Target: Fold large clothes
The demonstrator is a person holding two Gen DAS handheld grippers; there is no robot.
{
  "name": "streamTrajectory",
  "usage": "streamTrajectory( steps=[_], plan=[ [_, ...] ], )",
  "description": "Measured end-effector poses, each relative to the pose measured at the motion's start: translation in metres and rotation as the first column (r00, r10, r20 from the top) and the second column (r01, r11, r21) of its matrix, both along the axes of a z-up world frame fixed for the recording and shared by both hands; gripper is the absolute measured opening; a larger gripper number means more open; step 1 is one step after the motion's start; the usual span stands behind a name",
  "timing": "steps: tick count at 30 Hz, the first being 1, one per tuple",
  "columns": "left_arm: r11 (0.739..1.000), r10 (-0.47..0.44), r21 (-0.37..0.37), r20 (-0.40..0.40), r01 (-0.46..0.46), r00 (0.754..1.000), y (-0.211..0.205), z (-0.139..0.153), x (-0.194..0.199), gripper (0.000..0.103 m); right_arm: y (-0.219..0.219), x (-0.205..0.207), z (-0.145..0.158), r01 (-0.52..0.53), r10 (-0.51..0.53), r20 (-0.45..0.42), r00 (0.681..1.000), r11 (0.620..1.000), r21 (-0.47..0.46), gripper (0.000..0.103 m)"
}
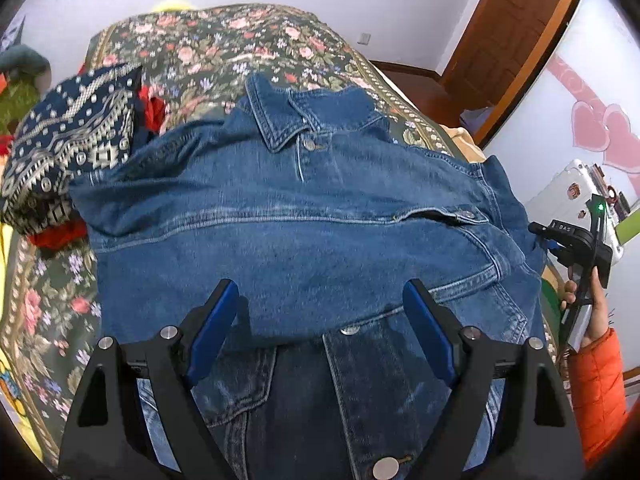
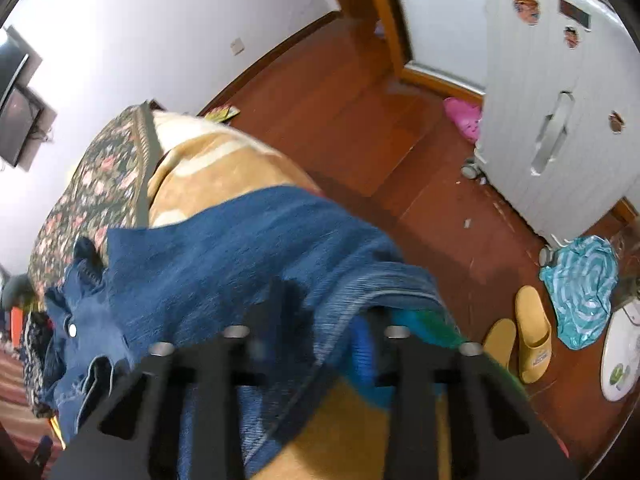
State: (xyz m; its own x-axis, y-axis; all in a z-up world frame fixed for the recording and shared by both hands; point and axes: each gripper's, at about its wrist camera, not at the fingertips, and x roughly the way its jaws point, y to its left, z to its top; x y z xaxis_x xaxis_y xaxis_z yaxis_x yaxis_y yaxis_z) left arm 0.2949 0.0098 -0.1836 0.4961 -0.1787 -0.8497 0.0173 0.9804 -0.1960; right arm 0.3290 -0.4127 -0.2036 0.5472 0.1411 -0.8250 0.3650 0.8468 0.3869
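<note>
Garment: a blue denim jacket with metal buttons (image 1: 312, 216) is seen spread collar-up across a dark floral bedspread (image 1: 224, 44), one panel folded over its front.
Left gripper: the black left gripper with blue pads (image 1: 320, 308) is held wide open just above the jacket's lower front, nothing between its fingers.
Right gripper: the black right gripper (image 2: 320, 320) is shown blurred at the jacket's edge; denim is draped across its fingers, and whether they are closed on it cannot be told.
Bedside: a navy patterned garment (image 1: 68, 140) is piled left of the jacket.
Floor: tan slippers (image 2: 532, 336) are set beside a teal cloth (image 2: 580, 288) near a white suitcase (image 2: 560, 100).
</note>
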Motion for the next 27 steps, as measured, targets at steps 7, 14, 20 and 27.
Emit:
streamTrajectory(
  steps=[7, 14, 20, 27],
  plan=[
    [1.000, 0.000, -0.007, 0.000, 0.000, 1.000, 0.005, -0.002, -0.008, 0.084, 0.020, -0.010, 0.050, -0.041, 0.056, 0.118, 0.991, 0.991, -0.125, 0.015],
    [1.000, 0.014, -0.029, 0.013, -0.013, 1.000, 0.010, 0.000, -0.015, 0.084, 0.069, -0.018, 0.116, -0.175, 0.222, 0.281, 0.934, 0.967, -0.185, 0.012],
    [1.000, 0.015, -0.020, 0.027, -0.014, 1.000, 0.013, 0.003, -0.020, 0.084, 0.130, -0.034, 0.138, -0.366, 0.433, 0.316, 0.844, 0.896, -0.249, 0.012],
    [1.000, 0.019, -0.015, 0.031, -0.018, 0.999, 0.017, 0.003, -0.025, 0.084, 0.178, -0.041, 0.110, -0.556, 0.586, 0.240, 0.774, 0.811, -0.182, 0.012]
  ],
)
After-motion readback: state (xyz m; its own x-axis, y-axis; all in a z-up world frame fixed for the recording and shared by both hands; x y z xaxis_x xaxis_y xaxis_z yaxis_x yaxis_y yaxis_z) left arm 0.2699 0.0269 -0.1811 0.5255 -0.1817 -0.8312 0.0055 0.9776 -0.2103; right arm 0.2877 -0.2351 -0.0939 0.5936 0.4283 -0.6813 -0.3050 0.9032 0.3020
